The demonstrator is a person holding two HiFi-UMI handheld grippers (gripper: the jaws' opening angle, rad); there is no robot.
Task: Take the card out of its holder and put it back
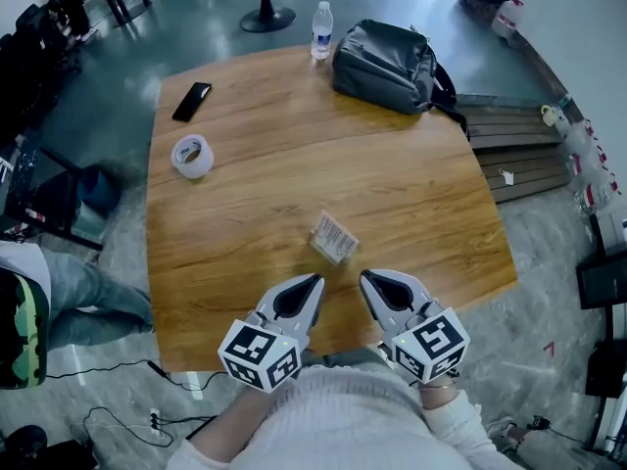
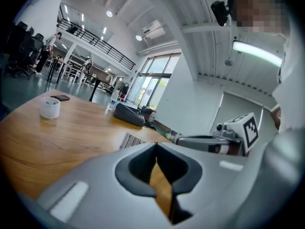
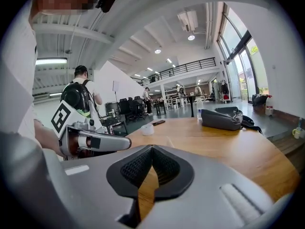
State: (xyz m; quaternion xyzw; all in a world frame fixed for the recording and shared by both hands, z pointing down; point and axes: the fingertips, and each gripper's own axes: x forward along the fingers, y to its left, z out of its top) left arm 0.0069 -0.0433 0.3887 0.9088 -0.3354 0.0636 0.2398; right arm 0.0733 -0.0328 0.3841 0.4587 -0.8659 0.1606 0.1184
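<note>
Head view, left: a tape roll (image 1: 192, 155) lies on the wooden counter (image 1: 245, 262), well away from the work.
Left hand-held gripper (image 1: 315, 280): jaws together with nothing between them, held over the counter's near edge, tips towards the holder.
Card holder (image 1: 334, 237): lies flat near the counter's middle, just beyond both sets of tips and touched by neither. Barcode face up.
Card: no card shows apart from the holder, so it is judged to be inside.
Long axis: appears to run diagonally, from far-left to near-right. The open end cannot be made out.
Right hand-held gripper (image 1: 366, 278): jaws closed and empty, beside the left one, pointing at the holder.
Stage: the scene fits a card waiting to be drawn out as well as one already slid back in.
Handling note: in my judgement any work on the card needs one hand-held gripper steadying the holder flat while the other moves the card straight along the long axis. A skewed pull would likely jam the card.
</note>
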